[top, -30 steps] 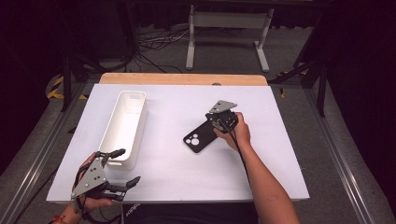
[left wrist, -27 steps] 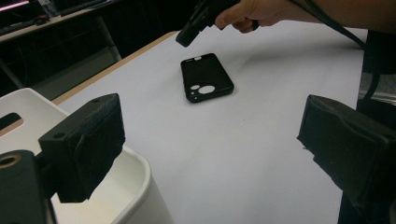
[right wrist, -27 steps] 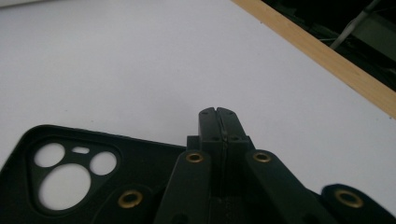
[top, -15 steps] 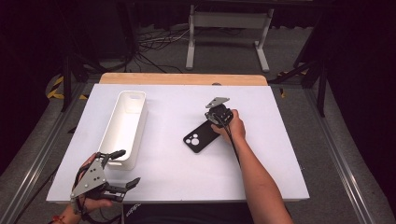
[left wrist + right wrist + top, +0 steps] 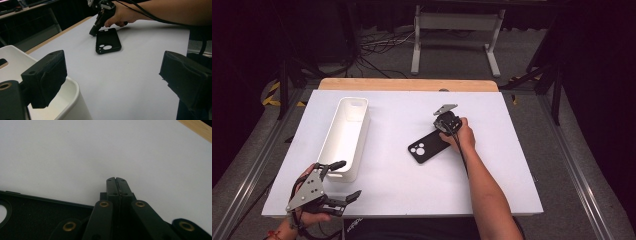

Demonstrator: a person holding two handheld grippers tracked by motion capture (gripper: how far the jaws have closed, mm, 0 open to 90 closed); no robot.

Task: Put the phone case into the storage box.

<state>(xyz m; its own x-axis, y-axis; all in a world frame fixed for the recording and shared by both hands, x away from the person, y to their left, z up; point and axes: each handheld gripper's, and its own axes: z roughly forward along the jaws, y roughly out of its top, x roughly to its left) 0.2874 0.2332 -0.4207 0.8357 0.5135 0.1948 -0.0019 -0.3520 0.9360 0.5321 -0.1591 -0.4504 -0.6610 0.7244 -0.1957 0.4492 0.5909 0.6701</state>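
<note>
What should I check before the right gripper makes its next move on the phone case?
1. Right gripper jaws: closed together with nothing between them, ok.
2. Its tips at the far end of the phone case: ok; contact cannot tell.
3. Phone case lying flat on the white table, camera cutouts facing up: ok.
4. White bin upright and apart from the case: ok.
5. Left gripper open, holding nothing, near the bin's near end: ok.
</note>
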